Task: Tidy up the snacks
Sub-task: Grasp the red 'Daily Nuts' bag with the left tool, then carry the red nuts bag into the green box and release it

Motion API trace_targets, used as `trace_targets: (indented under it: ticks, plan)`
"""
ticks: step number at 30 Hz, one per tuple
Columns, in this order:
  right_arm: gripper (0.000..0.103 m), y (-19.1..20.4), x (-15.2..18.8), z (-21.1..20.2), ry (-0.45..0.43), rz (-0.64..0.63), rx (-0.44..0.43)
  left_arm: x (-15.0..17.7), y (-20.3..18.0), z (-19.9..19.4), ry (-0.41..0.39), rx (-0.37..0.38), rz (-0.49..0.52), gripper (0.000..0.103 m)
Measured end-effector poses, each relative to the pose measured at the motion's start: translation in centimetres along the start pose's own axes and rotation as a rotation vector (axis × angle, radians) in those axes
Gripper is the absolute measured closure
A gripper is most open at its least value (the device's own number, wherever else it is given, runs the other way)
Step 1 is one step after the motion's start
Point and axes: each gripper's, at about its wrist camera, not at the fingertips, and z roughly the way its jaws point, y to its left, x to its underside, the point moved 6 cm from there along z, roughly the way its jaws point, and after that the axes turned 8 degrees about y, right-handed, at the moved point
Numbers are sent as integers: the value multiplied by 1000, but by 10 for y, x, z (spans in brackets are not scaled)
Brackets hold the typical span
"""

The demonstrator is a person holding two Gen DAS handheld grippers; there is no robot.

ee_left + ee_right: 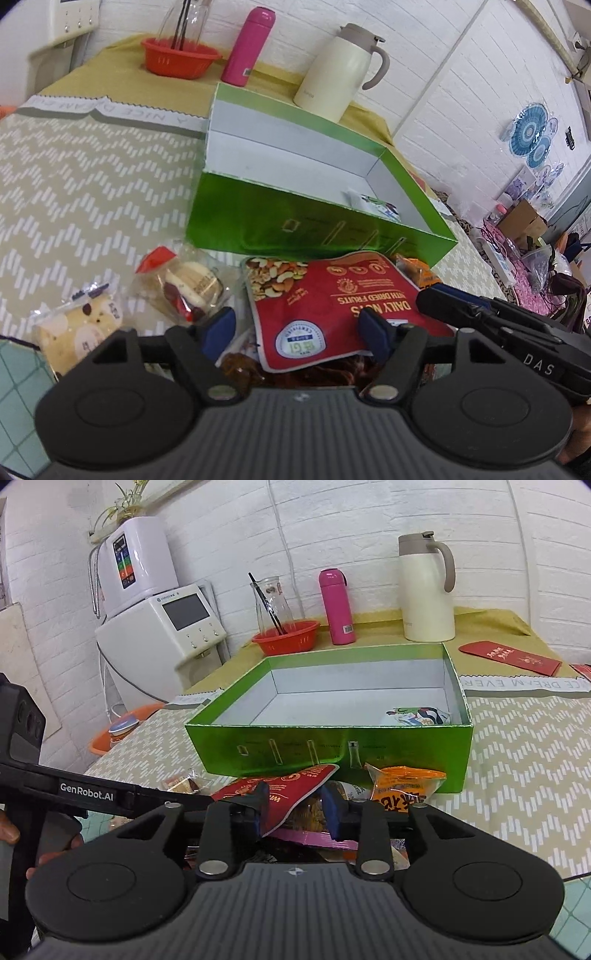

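**Snacks piled before a green box on a chevron cloth**

White brick walls back a table under a chevron-patterned tablecloth [74, 177]. At lower centre, the red nut packet [314, 306] lies just before the green box [332, 746]. Left gripper [299, 328] jaws spread astride it; right gripper [295, 808] spread, not gripping. Thermos jug [424, 590] upper right.

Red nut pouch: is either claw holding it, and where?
Nothing seems held. The left gripper straddles the red nut pouch's lower end, pads clear of it; the right gripper stands open around one edge, not pinching it.
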Motion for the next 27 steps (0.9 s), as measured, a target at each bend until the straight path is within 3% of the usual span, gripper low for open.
trace_targets:
  ticks: [2, 6, 8, 9, 10, 12, 14, 17, 21, 27]
  plan:
    - [47, -2, 4, 7, 22, 10, -4, 2, 1, 3, 12, 17, -5, 32]
    - [48, 2, 7, 13, 44, 26, -42, 2, -4, 3, 22, 30, 12, 49]
    - [48, 6, 7, 14, 48, 10, -40, 2, -6, 4, 23, 23, 17, 49]
    - [54, 7, 7, 15, 46, -3, -27, 2, -7, 4, 19, 17, 19, 51]
    - [60, 8, 7, 15, 40, -6, -17, 2, -7, 2, 10, 12, 21, 59]
    - [87, 7, 8, 13, 37, -13, 4, 3, -12, -5, -14, 3, 34, 75]
    - [92, 5, 9, 7, 27, -11, 2, 5, -16, -12, -24, 9, 42, 77]
    - [93, 8, 7, -9, -9, -22, 8, 7, -24, -22, -37, 35, 40, 79]
    - [93, 16, -3, -34, -82, -62, 13, 3, -43, -48, -109, 56, 77, 81]
    - [93, 16, -40, -40, -187, -91, 36, -36, -58, -61, -197, 60, 115, 84]
